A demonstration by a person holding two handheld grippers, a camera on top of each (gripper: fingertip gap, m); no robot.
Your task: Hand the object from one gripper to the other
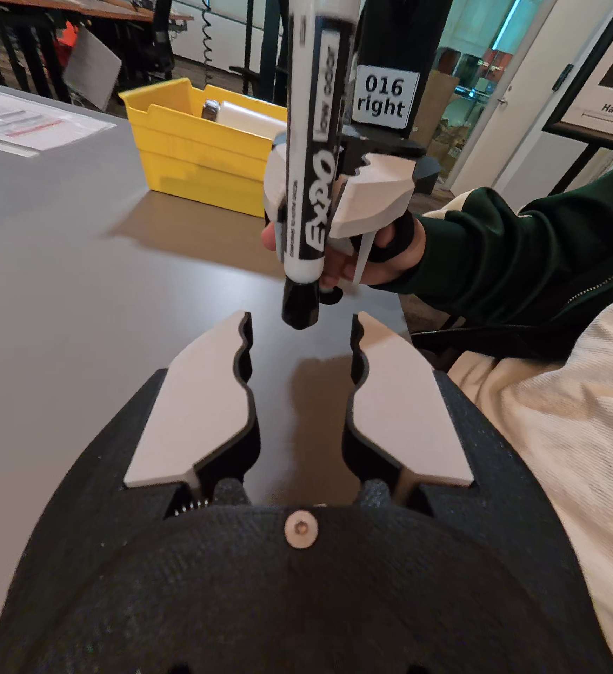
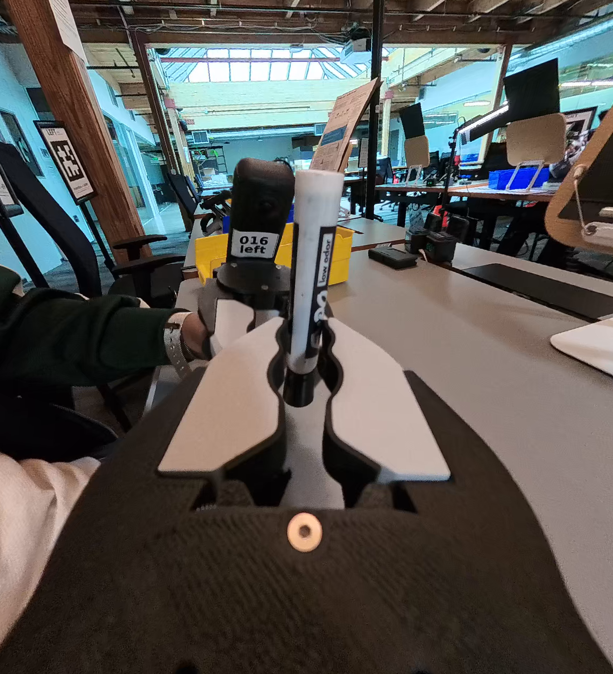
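Note:
A black-and-white dry-erase marker (image 1: pixel 312 164) stands upright, black cap end down, above the grey table (image 1: pixel 79 291). My right gripper (image 2: pixel 305 328) is shut on the lower barrel of the marker (image 2: pixel 312 255). It also shows in the left wrist view (image 1: pixel 315 186), facing my left gripper. My left gripper (image 1: pixel 302 324) is open and empty. The marker's cap (image 1: pixel 299 306) hangs at the mouth of its gap, touching neither finger. The left gripper (image 2: pixel 261 313) shows just behind the marker in the right wrist view, partly hidden.
A yellow bin (image 1: pixel 195 157) with a roll and a metal item stands at the table's far edge. Papers in a plastic sleeve (image 1: pixel 24 120) lie at far left. A person's dark green sleeve (image 1: pixel 498 248) holds the right gripper. A white object (image 2: pixel 607 346) lies at right. Left tips to right tips: about 5 centimeters.

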